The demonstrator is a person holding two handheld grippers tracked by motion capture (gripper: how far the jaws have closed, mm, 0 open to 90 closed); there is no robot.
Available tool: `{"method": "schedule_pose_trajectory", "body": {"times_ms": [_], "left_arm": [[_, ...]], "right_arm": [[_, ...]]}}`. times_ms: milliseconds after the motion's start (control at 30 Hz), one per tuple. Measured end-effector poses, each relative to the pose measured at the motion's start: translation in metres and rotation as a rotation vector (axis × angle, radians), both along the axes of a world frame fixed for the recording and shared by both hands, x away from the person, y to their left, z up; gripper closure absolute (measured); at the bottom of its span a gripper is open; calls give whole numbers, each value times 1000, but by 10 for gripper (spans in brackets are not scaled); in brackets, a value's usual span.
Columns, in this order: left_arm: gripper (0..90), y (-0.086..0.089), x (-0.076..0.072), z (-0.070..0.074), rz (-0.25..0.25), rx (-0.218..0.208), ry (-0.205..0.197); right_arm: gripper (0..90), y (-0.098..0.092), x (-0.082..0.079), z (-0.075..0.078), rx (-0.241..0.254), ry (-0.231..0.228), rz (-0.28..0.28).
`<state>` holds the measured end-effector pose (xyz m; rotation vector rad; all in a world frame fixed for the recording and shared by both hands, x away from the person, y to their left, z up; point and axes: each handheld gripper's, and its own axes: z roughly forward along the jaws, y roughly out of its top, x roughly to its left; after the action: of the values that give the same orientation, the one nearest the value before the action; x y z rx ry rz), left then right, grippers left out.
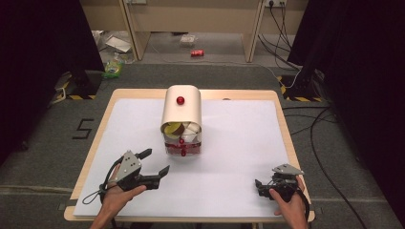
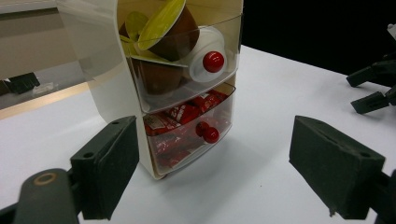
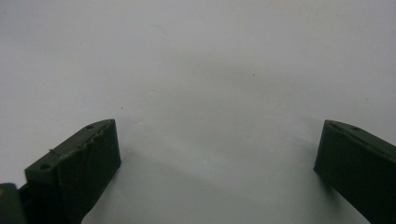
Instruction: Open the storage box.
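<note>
Drawer unit: a small cream cabinet (image 1: 182,120) with a rounded top stands upright near the middle of the white-covered table (image 1: 239,191), toward its far side.
Upper drawer: clear-fronted (image 2: 187,70), with a red knob (image 2: 213,61), holds brown capsules with yellow and white lids.
Lower drawer: clear-fronted (image 2: 191,133), with a red knob (image 2: 211,135), holds red packets.
Left gripper: the left gripper (image 1: 156,162) sits at the table's near left, pointing at the cabinet; jaws spread wide, nothing between them, not touching the unit.
Right gripper: the right gripper (image 3: 217,163) rests at the near right, well apart from the cabinet; jaws wide apart over bare white surface, holding nothing.
</note>
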<state>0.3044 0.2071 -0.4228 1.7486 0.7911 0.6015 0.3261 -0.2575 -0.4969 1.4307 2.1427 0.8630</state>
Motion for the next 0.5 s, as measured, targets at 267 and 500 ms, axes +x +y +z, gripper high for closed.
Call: {"method": "schedule_pose_trajectory", "body": {"times_ms": [267,500], "left_arm": [[155,-4,4,7,-8,0,-17],[155,-9,13,14,-14,1,-28]], "right_arm": [[4,0,0,0,1,0,0],[4,0,0,0,0,0,0]]}}
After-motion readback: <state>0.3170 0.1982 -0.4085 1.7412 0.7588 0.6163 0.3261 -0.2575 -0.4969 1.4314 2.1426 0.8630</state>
